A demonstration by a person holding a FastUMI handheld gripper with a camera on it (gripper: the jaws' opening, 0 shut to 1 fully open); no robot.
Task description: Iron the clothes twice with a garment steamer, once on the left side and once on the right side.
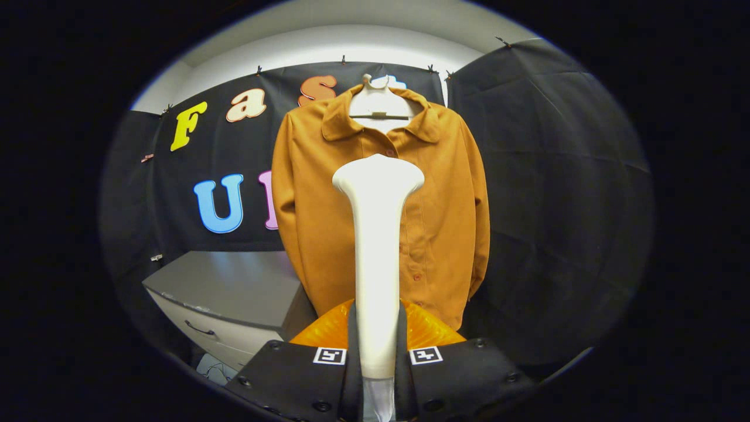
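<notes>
Hanging on a hanger against the booth wall: a mustard-orange button shirt [381, 223], facing forward. Below and to its left, a grey drawer cabinet [234, 299]. Held upright ahead of the shirt's button line, apparently short of the cloth: a white garment steamer [378, 234]. Clenched on its handle from both sides: the tongs [378, 357]. Likely step: approach before a stroke. Next: shift toward one half, press, glide along it.

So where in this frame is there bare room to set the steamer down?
The grey cabinet top, left of the orange shirt, looks bare. Dead ahead is crowded: the gripper is shut on the white steamer, with the shirt hanging just beyond its head.
</notes>
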